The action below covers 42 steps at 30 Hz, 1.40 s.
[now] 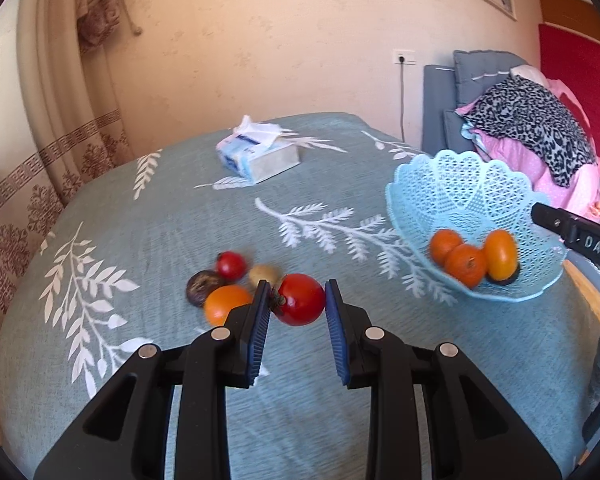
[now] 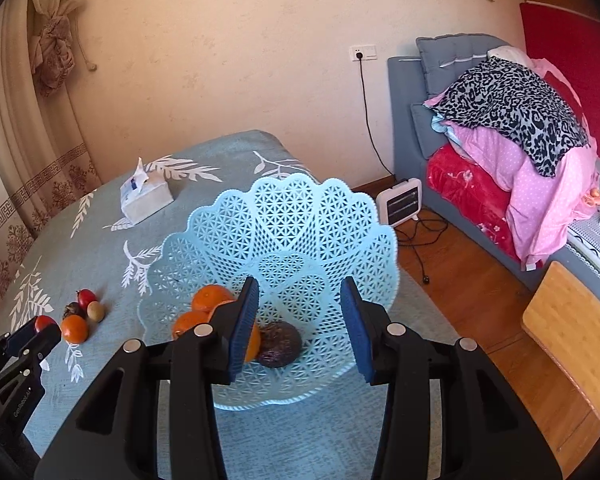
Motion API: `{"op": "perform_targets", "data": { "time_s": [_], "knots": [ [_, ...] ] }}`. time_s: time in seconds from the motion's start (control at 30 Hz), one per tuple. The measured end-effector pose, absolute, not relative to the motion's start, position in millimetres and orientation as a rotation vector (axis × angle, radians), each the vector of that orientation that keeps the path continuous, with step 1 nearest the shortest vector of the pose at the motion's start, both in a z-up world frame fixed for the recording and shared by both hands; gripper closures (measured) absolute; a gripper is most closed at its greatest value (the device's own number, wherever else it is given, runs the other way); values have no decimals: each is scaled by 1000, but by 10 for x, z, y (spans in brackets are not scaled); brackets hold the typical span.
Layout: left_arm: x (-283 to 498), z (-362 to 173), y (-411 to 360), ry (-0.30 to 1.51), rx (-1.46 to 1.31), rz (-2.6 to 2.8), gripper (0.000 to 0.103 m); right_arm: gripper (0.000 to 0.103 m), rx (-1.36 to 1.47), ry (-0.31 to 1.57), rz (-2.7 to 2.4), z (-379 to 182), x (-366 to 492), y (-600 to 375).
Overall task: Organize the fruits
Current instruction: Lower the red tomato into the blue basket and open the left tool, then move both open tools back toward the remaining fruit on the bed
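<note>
My left gripper [image 1: 298, 300] is shut on a red tomato-like fruit [image 1: 301, 299], its blue pads touching both sides, just above the teal cloth. Behind it lie an orange [image 1: 226, 303], a dark purple fruit [image 1: 201, 287], a small red fruit [image 1: 231, 265] and a yellowish fruit [image 1: 263, 275]. The light-blue lattice basket [image 1: 460, 184] at right holds three orange fruits [image 1: 466, 264] and a dark one. My right gripper [image 2: 300, 316] is open and empty over the basket [image 2: 300, 220], above a dark purple fruit [image 2: 279, 344] and oranges [image 2: 210, 298]. The left gripper with the red fruit [image 2: 44, 322] shows at far left.
A tissue box [image 1: 256, 154] sits at the back of the teal leaf-print table [image 1: 180, 208]. A curtain hangs at left. Right of the table are wood floor, a small heater [image 2: 400, 200], a wooden board [image 2: 572, 332] and a sofa piled with blankets [image 2: 512, 152].
</note>
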<state>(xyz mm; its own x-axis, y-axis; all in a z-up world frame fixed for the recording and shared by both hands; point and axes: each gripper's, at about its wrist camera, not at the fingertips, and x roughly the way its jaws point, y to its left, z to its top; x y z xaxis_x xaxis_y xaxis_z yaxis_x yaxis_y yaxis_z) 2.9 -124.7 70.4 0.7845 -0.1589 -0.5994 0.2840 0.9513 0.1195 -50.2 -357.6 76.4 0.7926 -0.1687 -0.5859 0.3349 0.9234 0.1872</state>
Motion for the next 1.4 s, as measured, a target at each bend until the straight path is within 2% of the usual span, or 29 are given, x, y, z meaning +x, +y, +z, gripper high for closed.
{"op": "perform_targets", "data": {
  "time_s": [0.17,0.3,0.87,0.9,0.93,1.0,1.17,1.27,1.33,1.4],
  "knots": [
    [97,757,-1511,631,207,-328,75,59,279,587,-288,773,-541,-3611],
    [169,790,-1728,630,206,-392,75,52,279,579,-289,756,-558,-3614],
    [493,765,-2288,619,249,-481,74,51,275,597,-290,671,-519,-3619],
    [507,761,-2291,623,246,-483,70,51,275,600,-290,662,-514,-3617],
    [519,757,-2295,625,245,-484,57,51,275,601,-290,656,-508,-3616],
    [514,764,-2284,608,244,-480,37,51,274,605,-291,646,-499,-3617],
    [470,785,-2256,586,254,-473,35,51,271,609,-294,634,-482,-3608],
    [435,806,-2220,565,261,-452,29,52,265,611,-290,635,-484,-3590],
    [412,821,-2191,551,268,-434,22,51,261,612,-287,636,-479,-3571],
    [378,842,-2151,531,278,-411,20,51,257,612,-285,642,-475,-3556]
  ]
}}
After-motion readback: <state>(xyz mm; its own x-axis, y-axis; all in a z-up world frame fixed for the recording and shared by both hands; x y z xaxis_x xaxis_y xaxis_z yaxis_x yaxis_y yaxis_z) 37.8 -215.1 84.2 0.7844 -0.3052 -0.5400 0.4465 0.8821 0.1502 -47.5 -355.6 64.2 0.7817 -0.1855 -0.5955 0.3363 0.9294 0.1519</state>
